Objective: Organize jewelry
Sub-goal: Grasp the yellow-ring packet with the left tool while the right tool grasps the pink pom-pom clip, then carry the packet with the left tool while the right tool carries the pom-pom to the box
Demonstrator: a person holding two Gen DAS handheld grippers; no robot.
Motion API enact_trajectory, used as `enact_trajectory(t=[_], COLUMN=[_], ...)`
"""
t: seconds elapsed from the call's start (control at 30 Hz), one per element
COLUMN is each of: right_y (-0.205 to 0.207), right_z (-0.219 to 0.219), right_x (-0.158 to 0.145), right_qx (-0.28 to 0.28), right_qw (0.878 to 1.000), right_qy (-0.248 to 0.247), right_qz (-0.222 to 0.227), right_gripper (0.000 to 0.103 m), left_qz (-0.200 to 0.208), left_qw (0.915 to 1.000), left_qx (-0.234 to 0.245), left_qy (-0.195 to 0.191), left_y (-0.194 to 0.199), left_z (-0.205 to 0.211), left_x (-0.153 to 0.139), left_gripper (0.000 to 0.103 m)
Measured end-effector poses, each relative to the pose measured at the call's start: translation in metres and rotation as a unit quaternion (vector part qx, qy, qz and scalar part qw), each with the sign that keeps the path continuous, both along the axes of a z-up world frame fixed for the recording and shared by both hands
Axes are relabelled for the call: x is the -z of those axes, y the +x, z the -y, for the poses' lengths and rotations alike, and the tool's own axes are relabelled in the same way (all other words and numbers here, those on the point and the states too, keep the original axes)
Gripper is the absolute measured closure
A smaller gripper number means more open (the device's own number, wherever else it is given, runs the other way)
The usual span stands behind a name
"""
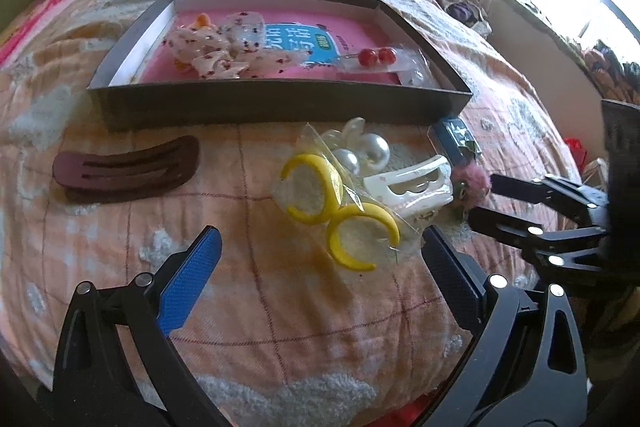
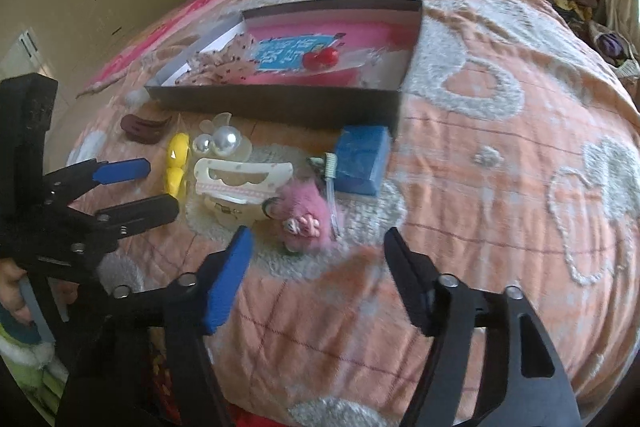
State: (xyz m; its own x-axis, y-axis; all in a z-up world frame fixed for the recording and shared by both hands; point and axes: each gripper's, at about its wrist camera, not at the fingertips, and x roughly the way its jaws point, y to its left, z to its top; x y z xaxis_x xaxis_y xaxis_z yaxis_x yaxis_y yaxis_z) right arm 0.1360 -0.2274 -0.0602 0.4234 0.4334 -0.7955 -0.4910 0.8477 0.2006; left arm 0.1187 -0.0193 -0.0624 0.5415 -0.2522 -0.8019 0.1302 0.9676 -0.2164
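Lying crosswise: brown hair clip, long axis left-right.
Blurred: pink pompom.
Tongs: left gripper and right gripper both gape, empty.

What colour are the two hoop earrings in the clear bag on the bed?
Yellow hoop earrings; the left wrist view shows them best.

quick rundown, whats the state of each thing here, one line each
left tongs: open, empty, over the yellow hoop earrings
right tongs: open, empty, near the pink pompom
box: open, no lid
yellow hoop earrings: bagged, on the blanket outside the box
red ball earrings: bagged, inside the box
white hair claw: lying on the blanket
brown hair clip: flat on the blanket
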Motion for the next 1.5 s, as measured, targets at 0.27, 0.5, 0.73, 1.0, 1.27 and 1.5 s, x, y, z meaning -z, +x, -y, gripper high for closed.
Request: enact_trajectory(t=[0.27, 0.5, 0.73, 1.0, 1.27, 1.5], right_y=[0.007, 0.000, -0.007, -0.013, -0.015, -0.007], right_z=[-0.008, 0.003, 0.010, 0.008, 0.006, 0.000], right_x=[0.007, 0.001, -0.008, -0.022, -0.051, -0.079], right_qx=[-0.010, 0.001, 0.005, 0.000, -0.006, -0.011], right_qw=[1.000, 1.000, 0.999, 0.999, 0.998, 0.995], right_qy=[0.001, 0.023, 0.036, 0.045, 0.053, 0.066], right_qz=[0.002, -0.004, -0.001, 0.012, 0.043, 0.068], right_gripper=[0.075, 0.076, 0.076, 0.076, 0.076, 0.076], left_qz=[0.005, 0.006, -0.023, -0.043, -0.038, 0.006], left_qw=[0.9998, 0.9986, 0.9957, 0.9966, 0.9974, 0.9987], left_qx=[-0.016, -0.052, -0.090, -0.069, -0.057, -0.050], left_qy=[-0.008, -0.010, -0.006, -0.011, 0.021, 0.000], left_y=[-0.009, -0.017, -0.027, -0.015, -0.005, -0.010], left_z=[-0.013, -0.033, -0.054, -0.042, -0.031, -0.033], left_x=[-0.008, -0.019, -0.014, 0.005, 0.007, -0.032], left_gripper=[0.010, 0.010, 0.013, 0.030, 0.068, 0.068])
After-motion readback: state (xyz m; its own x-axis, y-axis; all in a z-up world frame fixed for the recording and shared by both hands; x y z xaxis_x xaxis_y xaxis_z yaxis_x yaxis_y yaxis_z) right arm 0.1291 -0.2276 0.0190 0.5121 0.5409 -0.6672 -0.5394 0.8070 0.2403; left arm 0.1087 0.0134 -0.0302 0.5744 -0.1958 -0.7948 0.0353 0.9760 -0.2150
